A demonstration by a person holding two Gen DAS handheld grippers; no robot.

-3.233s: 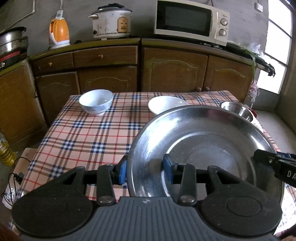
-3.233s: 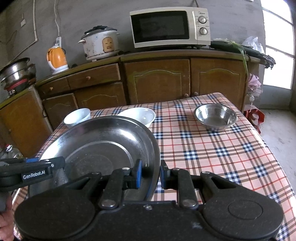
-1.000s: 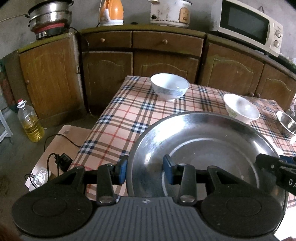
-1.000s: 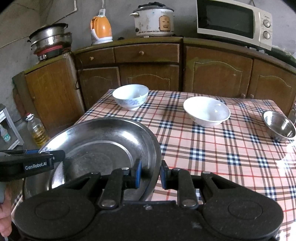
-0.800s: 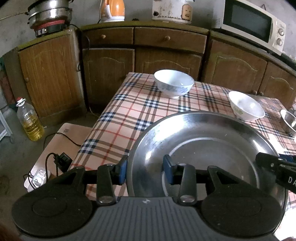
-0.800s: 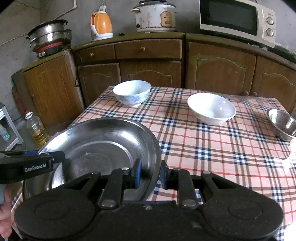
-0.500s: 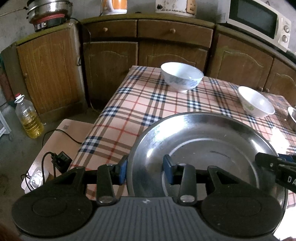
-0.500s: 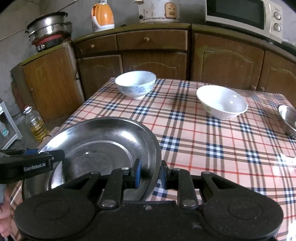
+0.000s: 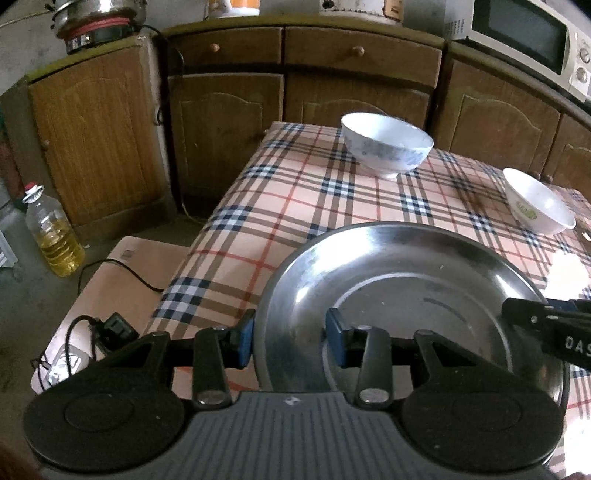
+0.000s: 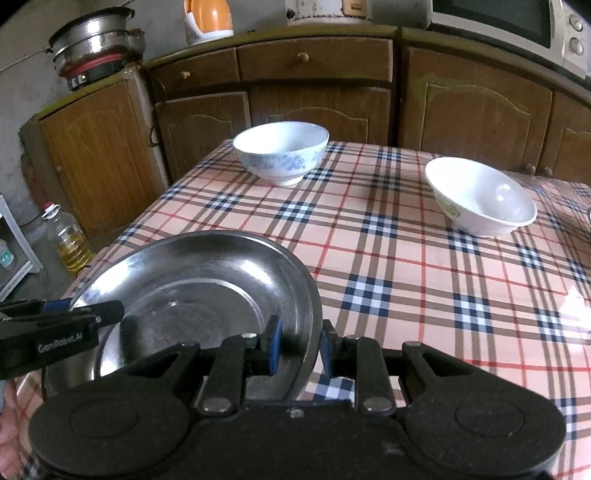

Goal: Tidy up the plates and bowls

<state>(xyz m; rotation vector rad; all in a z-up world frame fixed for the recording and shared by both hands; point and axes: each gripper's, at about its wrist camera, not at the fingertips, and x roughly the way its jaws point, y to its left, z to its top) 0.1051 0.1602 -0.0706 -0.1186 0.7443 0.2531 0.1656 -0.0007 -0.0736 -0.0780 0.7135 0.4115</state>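
A large steel plate (image 9: 406, 295) (image 10: 199, 288) is held low over the near left corner of the checked table (image 10: 406, 258). My left gripper (image 9: 290, 338) is shut on the plate's left rim. My right gripper (image 10: 299, 349) is shut on its right rim. A white bowl with a blue pattern (image 9: 386, 146) (image 10: 282, 151) stands at the far left of the table. A plain white bowl (image 9: 537, 206) (image 10: 480, 197) stands to its right.
Brown wooden cabinets (image 10: 317, 96) run behind the table, with a microwave (image 9: 524, 33) and a kettle (image 10: 208, 18) on top. An oil bottle (image 9: 53, 229), a flat board (image 9: 122, 280) and a cable lie on the floor at the left.
Both grippers have carried the plate to the left and tilted down toward the table's near left corner. The steel bowl at the right has slid out of view.
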